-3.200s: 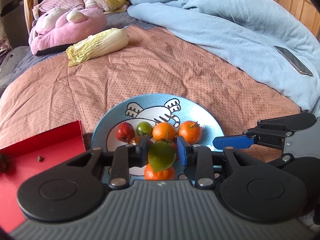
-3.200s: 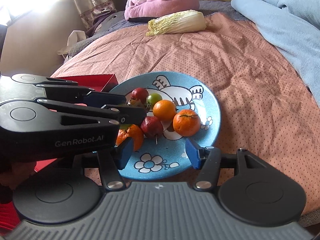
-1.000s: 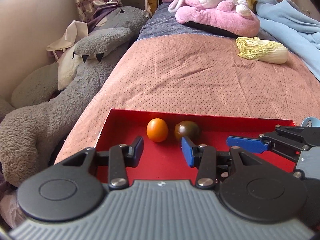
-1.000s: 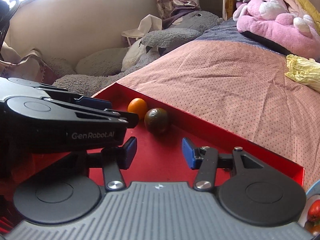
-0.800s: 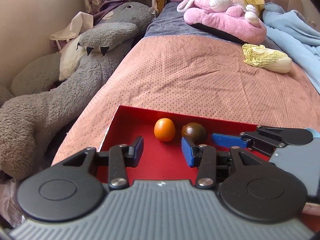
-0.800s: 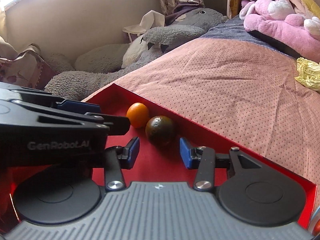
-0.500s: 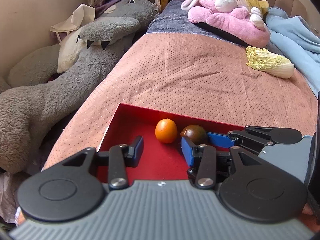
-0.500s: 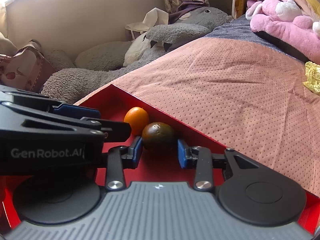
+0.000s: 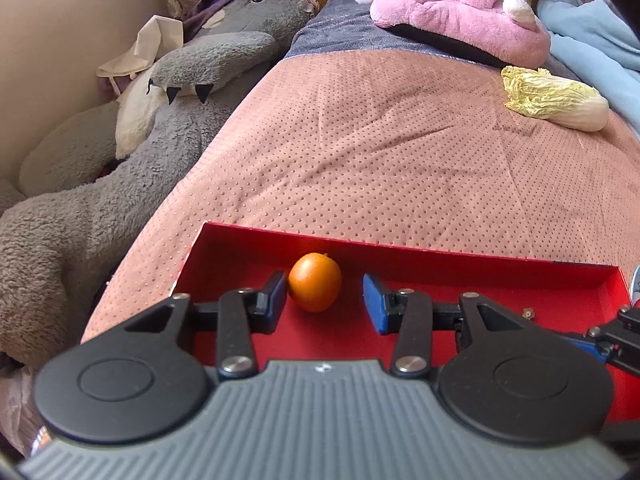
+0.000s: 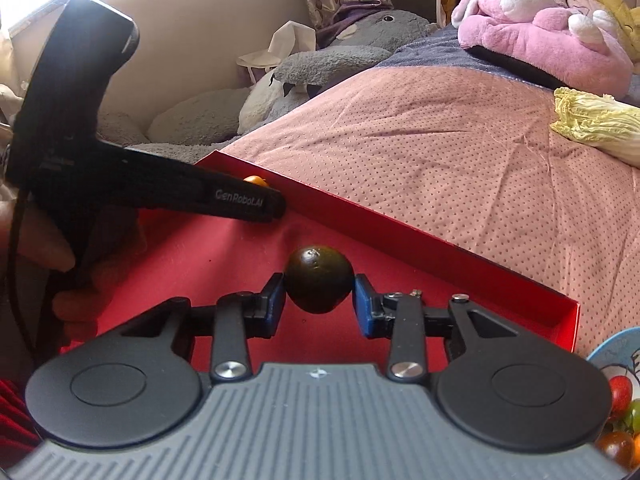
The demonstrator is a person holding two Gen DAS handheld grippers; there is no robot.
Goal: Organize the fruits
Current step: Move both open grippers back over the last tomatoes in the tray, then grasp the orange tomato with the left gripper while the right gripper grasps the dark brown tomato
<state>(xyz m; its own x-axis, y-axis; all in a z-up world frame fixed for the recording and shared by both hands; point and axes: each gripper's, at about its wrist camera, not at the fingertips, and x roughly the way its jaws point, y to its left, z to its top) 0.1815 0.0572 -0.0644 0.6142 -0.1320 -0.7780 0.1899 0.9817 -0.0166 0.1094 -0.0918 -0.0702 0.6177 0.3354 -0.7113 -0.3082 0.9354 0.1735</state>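
A red tray (image 9: 460, 276) lies on the pink bedspread. An orange fruit (image 9: 315, 287) sits in it near the far wall, between the blue pads of my open left gripper (image 9: 325, 303), close to the left pad. In the right wrist view my right gripper (image 10: 319, 300) is shut on a dark green-brown round fruit (image 10: 318, 284) and holds it over the red tray (image 10: 420, 240). The orange fruit (image 10: 256, 180) peeks out behind the left gripper's body (image 10: 180, 196). A blue plate (image 10: 612, 354) with several small fruits shows at the lower right.
A napa cabbage (image 9: 554, 98) lies on the bedspread at the far right. A grey plush toy (image 9: 120, 152) lies along the bed's left side. A pink plush rabbit (image 9: 452, 12) and a blue blanket (image 9: 592, 40) are at the back.
My right gripper has closed on the dark fruit and pulled it away from the orange one toward the tray's right part. My left gripper has closed in on the orange fruit.
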